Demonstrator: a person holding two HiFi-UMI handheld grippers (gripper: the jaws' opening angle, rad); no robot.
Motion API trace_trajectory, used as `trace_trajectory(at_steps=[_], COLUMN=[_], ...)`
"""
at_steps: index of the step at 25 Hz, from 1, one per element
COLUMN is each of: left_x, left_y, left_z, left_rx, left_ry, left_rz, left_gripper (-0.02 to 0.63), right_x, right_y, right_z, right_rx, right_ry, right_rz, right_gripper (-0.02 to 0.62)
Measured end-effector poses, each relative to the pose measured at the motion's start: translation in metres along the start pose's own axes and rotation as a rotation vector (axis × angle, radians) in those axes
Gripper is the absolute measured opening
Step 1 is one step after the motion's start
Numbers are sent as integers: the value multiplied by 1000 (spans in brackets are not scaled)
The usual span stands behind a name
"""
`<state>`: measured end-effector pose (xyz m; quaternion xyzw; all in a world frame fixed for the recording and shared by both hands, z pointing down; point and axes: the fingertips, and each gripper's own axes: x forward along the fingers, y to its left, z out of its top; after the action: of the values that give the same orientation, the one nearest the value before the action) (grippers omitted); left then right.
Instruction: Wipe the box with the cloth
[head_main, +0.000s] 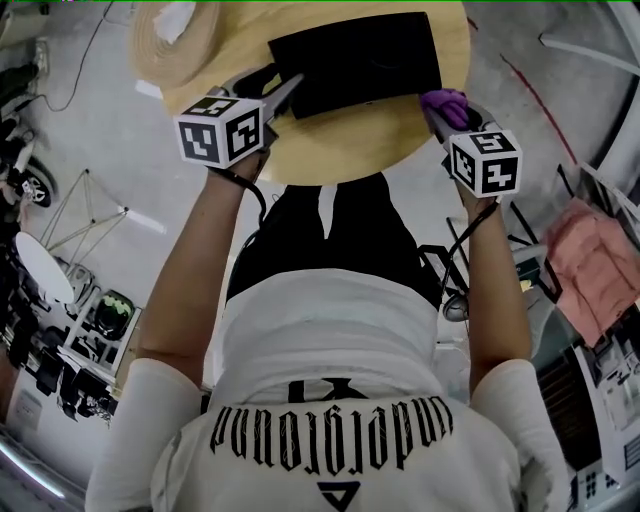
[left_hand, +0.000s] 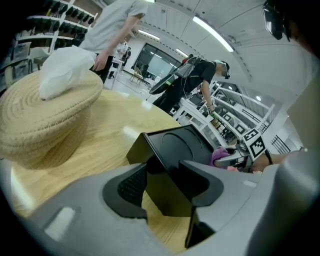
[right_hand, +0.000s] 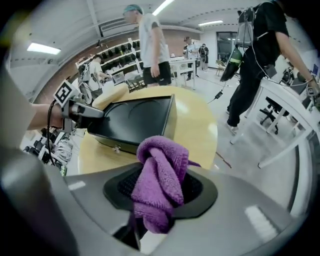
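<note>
A black box (head_main: 355, 60) lies flat on the round wooden table (head_main: 360, 145). My left gripper (head_main: 272, 100) is shut on the box's near left corner; in the left gripper view the box (left_hand: 175, 147) sits between the two jaws of the left gripper (left_hand: 165, 187). My right gripper (head_main: 442, 110) hovers at the box's near right corner, shut on a bunched purple cloth (head_main: 445, 102). In the right gripper view the cloth (right_hand: 160, 175) hangs over the jaws of the right gripper (right_hand: 159, 197), short of the box (right_hand: 135, 117), and the left gripper (right_hand: 82, 111) pinches the box's far corner.
A woven basket (left_hand: 45, 120) with a white tissue (left_hand: 65, 70) on top stands at the table's far left, also seen as the basket (head_main: 185, 45). People (right_hand: 152, 45) stand beyond the table. White frames (right_hand: 285, 120) are on the right, and a pink cloth (head_main: 595, 260) lies on the floor.
</note>
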<state>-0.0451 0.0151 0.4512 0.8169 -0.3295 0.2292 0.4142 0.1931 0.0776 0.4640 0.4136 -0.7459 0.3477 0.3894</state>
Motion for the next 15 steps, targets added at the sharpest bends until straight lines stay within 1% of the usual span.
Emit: trace_trajectory(at_steps=[1,3,5,8,10,12,15], left_x=[0,1,3,3,2,2,2], left_y=[0,1,1,1,1,1,1], left_z=[0,0,-1,-2,-1,-1,-1], left_rx=[-1,-1,-1,0,1,1,-1], left_ry=[1,3,3,6,7,9,17], left_rz=[1,1,1,3,4,2,0], left_gripper=[213,213,213,213,213,213,215], right_x=[3,11,23,39,45,45,40], right_y=[-3,5,29,74,91,91,72], right_z=[-1,-3,-3,1,3,2,-1], right_rx=[1,-10,-37,-107,-144,-151,-164], right_ry=[6,18,29,45,51,54,69], right_rz=[-3,13,56,129,154,163,154], right_gripper=[156,155,155,155,156,156,156])
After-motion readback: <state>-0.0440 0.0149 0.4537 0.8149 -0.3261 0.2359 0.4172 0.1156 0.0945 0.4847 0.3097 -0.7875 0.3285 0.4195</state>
